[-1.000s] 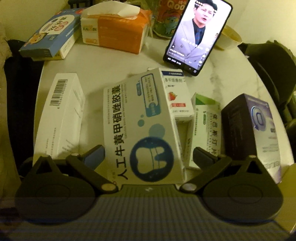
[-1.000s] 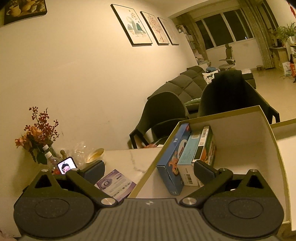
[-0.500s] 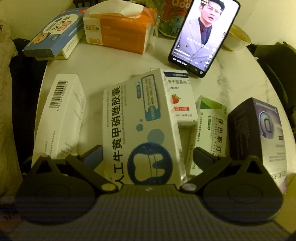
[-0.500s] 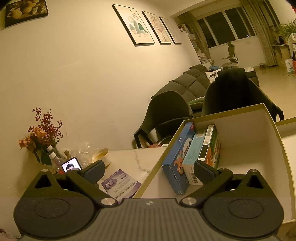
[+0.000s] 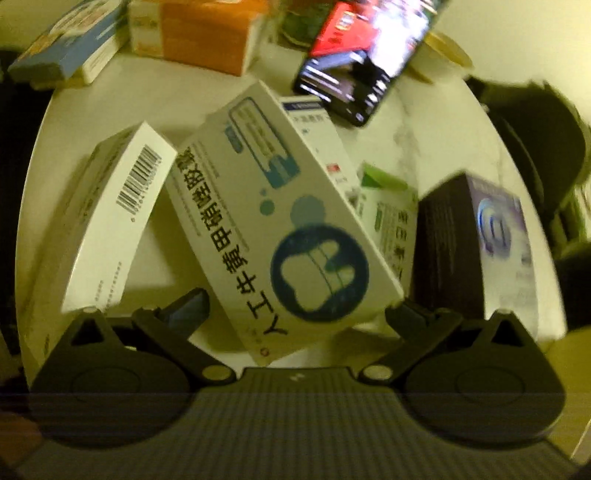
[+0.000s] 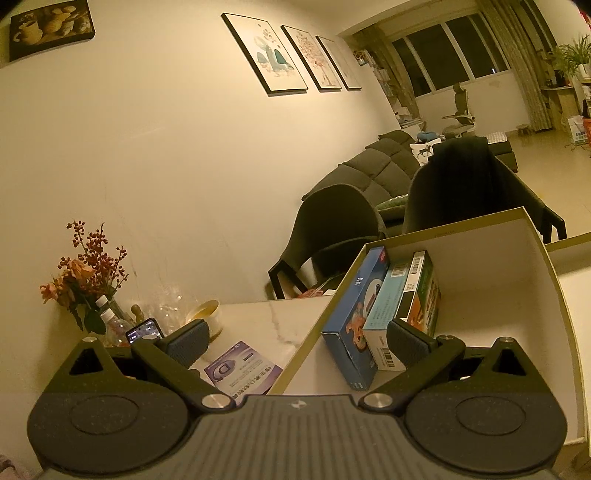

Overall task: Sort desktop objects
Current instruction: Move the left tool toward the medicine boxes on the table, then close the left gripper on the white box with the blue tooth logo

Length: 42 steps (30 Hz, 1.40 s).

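A white medicine box with a blue tooth logo (image 5: 280,236) sits tilted between the fingers of my left gripper (image 5: 295,310), which is shut on it, one pad at each lower side. The view is blurred. Around it on the round white table (image 5: 436,122) lie a white barcode box (image 5: 110,221), a green-and-white box (image 5: 391,221), a dark purple box (image 5: 476,251) and a strawberry-marked box (image 5: 325,147). My right gripper (image 6: 297,343) hangs open and holds nothing, over the near edge of a cardboard storage box (image 6: 517,280) that holds a blue box (image 6: 354,325) and two others upright.
A phone (image 5: 369,66) with a lit screen leans at the table's back, beside an orange tissue box (image 5: 207,33), a blue box (image 5: 70,40) and a bowl (image 5: 447,51). In the right wrist view a flower vase (image 6: 88,273) and dark chairs (image 6: 332,229) stand beyond the table.
The tooth-logo box has tipped, its top swung left, and the left fingers have closed in on it. The left view has turned blurry. The right gripper has barely moved.
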Motion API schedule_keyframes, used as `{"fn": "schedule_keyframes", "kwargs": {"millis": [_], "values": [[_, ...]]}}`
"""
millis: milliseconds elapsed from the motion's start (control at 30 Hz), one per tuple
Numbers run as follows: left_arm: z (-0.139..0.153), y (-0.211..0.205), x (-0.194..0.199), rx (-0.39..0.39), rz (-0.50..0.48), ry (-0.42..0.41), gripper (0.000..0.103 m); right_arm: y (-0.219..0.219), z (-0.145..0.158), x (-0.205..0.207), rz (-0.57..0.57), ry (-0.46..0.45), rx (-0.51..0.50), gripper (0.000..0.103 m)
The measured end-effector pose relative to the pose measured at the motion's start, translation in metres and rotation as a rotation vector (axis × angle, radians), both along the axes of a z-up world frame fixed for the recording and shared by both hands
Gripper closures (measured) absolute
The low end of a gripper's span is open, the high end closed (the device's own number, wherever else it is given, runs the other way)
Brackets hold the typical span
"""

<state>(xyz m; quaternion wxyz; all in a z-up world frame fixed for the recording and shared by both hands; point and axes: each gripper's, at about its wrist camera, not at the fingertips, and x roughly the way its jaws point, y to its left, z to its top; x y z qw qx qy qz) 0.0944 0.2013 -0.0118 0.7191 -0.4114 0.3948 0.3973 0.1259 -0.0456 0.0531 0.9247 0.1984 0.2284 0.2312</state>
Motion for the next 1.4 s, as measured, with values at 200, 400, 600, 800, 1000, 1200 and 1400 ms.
{"fn": "schedule_keyframes", "kwargs": {"millis": [200,400,600,800,1000,1200,1400], "values": [[0.000,0.010,-0.009,-0.053,0.108,-0.081,0.009,0.004,0.000,0.002,0.021,0.009,0.002,0.000],[0.001,0.013,-0.019,-0.062,0.110,-0.169,0.049,0.006,-0.001,0.001,0.031,0.012,0.006,0.000],[0.001,0.008,-0.026,-0.031,0.050,-0.209,0.062,0.007,-0.004,0.002,0.037,0.031,0.023,0.000],[-0.004,0.011,-0.041,-0.104,0.081,-0.274,0.042,0.009,-0.007,0.002,0.045,0.042,0.041,0.000],[0.012,0.034,-0.045,-0.183,0.214,-0.301,0.000,0.010,-0.007,0.002,0.052,0.046,0.050,0.000],[0.007,0.051,-0.044,-0.287,0.378,-0.215,0.000,0.013,-0.010,0.003,0.057,0.061,0.069,0.000],[0.006,0.050,-0.048,-0.324,0.529,-0.223,0.000,0.018,-0.010,0.002,0.077,0.072,0.078,0.000]]}}
